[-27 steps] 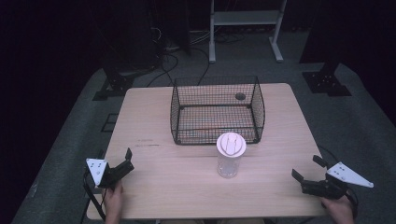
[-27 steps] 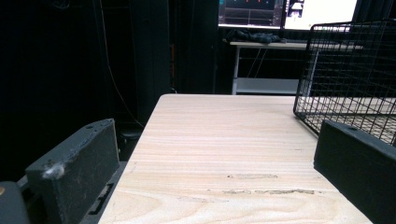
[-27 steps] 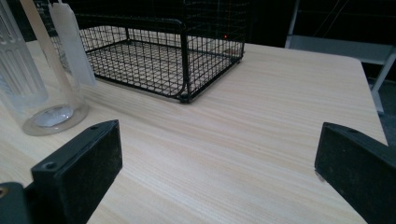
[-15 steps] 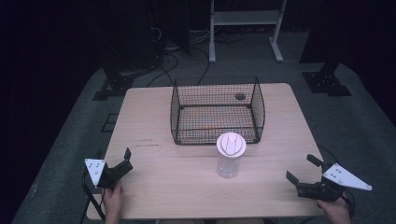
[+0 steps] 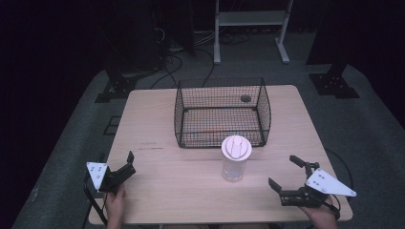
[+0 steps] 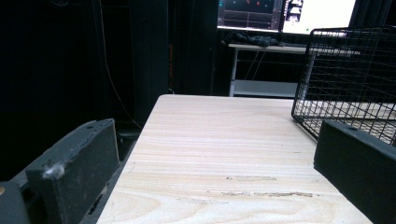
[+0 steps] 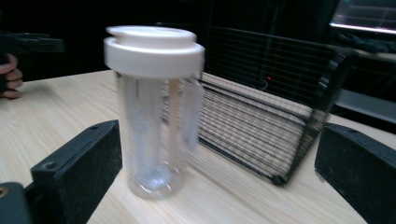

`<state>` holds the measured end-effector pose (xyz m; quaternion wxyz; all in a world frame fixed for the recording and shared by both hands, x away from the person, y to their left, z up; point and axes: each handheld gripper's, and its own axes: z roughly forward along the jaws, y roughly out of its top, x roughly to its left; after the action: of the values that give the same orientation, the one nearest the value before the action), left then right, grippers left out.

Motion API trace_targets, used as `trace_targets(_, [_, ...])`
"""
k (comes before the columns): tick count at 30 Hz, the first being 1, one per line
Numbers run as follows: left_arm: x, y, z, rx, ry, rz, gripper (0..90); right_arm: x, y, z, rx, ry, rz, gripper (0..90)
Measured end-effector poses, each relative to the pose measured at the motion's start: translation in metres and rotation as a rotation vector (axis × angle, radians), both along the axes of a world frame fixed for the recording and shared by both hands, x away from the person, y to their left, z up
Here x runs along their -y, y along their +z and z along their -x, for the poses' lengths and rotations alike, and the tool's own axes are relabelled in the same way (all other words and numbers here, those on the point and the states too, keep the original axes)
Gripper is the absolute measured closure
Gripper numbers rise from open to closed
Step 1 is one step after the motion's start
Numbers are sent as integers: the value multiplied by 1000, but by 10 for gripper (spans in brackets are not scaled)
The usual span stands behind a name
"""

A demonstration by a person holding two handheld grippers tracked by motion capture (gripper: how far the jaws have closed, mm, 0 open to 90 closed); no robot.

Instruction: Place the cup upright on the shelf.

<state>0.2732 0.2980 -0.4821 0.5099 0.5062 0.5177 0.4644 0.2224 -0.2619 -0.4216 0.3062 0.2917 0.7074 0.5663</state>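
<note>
High view shows a clear bottle (image 5: 235, 161) with a white lid standing upright on the worktop (image 5: 157, 129), just in front of the wire basket (image 5: 222, 112), near its 5 o'clock corner but apart from it. The right gripper (image 5: 285, 172) is at 4 o'clock from the bottle, well apart, with its fingers spread wide and holding nothing. The left gripper (image 5: 129, 164) rests at 8 o'clock near the worktop's corner, fingers also apart and empty. I judge the step is to reach for the bottle. In the right gripper view the bottle (image 7: 154, 112) sits closer to the left finger, so the hand should shift until the body is centred, approach level, and close on the clear wall below the lid, gently, because a tall light bottle can tip.
</note>
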Motion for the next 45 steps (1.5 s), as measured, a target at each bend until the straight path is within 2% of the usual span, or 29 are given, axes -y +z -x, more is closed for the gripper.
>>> trace_targets(8, [-1, 0, 0, -1, -2, 9, 0, -35, 2, -8, 11, 51, 7, 2])
trace_targets(12, [-1, 0, 0, -1, -4, 13, 0, -48, 2, -13, 23, 46, 5, 2])
trace_targets(18, [-1, 0, 0, -2, 1, 8, 0, -60, -1, -22, 8, 62, -31, 1])
trace_targets(28, [-2, 0, 0, 1, -4, 14, 0, -76, -3, -34, 3, 64, -49, 1])
trace_targets(36, [-1, 0, 0, 1, 0, 7, 0, -85, -6, -45, -22, 64, -78, 1])
trace_targets(45, [-1, 0, 0, 1, -2, 10, 0, -101, -6, -54, 1, 43, -73, 1])
